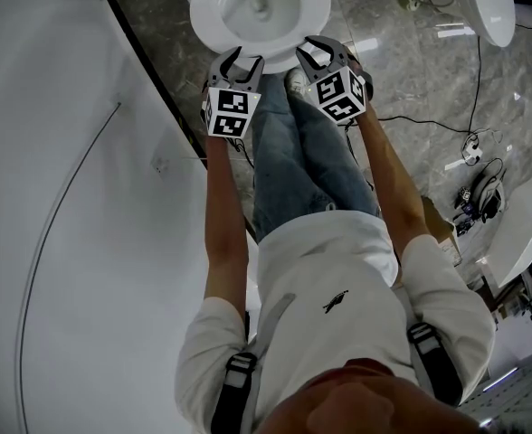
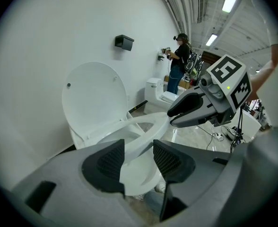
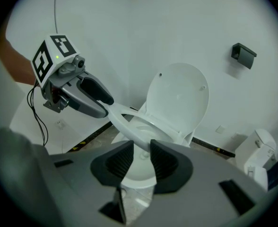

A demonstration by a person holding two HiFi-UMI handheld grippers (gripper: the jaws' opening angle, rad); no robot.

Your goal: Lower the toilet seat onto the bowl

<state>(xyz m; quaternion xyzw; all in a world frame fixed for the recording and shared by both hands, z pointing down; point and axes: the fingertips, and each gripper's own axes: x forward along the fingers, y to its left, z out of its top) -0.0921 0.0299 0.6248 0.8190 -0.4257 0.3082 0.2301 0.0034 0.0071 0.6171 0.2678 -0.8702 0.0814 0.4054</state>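
The toilet seat (image 3: 129,126) was not down on the bowl (image 1: 261,5); it stood tilted, with its front edge lifted above the bowl and its back end at the hinge. Behind it the lid (image 3: 178,97) stood upright against the white wall (image 1: 67,170). Both grippers were at the front of the seat, just beside each other. The left gripper (image 2: 138,161) had its jaws wide apart with the left front part of the seat between them, and the pads did not seem to press on it. The right gripper (image 3: 140,158) had its jaws closed on the right front part of the seat, which passed slantwise between the two dark pads. In the head view both grippers were at the near rim of the toilet, above the person's legs in blue jeans (image 1: 302,161), and the person stood on a grey marble floor (image 1: 384,43). A black cable (image 1: 447,125) lay on this floor to the right. In the left gripper view a small black box (image 2: 124,42) hung on the wall, and farther away another person (image 2: 178,63) stood near a second toilet (image 2: 158,92).
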